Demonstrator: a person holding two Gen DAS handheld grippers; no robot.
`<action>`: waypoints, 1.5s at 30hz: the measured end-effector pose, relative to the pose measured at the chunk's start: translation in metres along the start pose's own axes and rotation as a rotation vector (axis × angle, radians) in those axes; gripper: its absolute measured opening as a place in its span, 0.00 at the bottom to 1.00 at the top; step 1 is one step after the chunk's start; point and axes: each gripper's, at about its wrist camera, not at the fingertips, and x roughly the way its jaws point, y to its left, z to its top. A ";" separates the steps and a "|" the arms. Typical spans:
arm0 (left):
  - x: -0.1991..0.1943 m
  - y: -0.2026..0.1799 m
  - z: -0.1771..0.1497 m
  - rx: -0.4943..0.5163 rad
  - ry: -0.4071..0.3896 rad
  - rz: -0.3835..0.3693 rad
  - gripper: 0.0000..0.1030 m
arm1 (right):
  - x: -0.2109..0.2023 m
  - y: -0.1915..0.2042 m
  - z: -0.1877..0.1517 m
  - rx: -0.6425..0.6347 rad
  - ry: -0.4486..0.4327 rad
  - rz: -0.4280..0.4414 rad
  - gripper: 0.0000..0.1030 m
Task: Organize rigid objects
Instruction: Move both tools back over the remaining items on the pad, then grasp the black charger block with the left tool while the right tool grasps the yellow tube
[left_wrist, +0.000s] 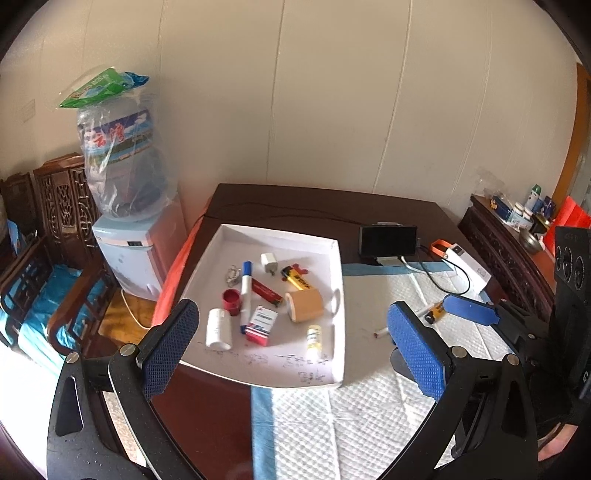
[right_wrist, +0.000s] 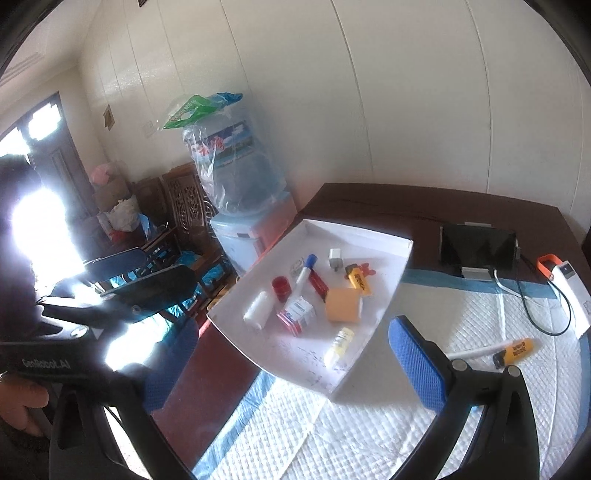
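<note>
Both hand-held grippers released above the bench, we risk nudging the lighter (right_wrist: 515, 350) off the pad while reaching.

Two wrist views from above the near table edge, both facing the white tray (left_wrist: 334, 258) (right_wrist: 400, 258).

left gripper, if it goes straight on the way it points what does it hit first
Probably the white tray: the open left gripper points at its near end, about where the small vial lies. Depth is unclear.
</note>
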 end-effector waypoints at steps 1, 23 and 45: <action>0.002 -0.007 0.000 0.003 0.002 -0.004 1.00 | -0.004 -0.006 0.000 0.001 -0.001 -0.003 1.00; 0.086 -0.109 -0.011 0.017 0.152 -0.047 1.00 | -0.058 -0.215 -0.014 0.297 -0.051 -0.239 1.00; 0.250 -0.174 -0.074 0.048 0.533 -0.131 0.75 | -0.015 -0.303 -0.069 0.309 0.137 -0.245 1.00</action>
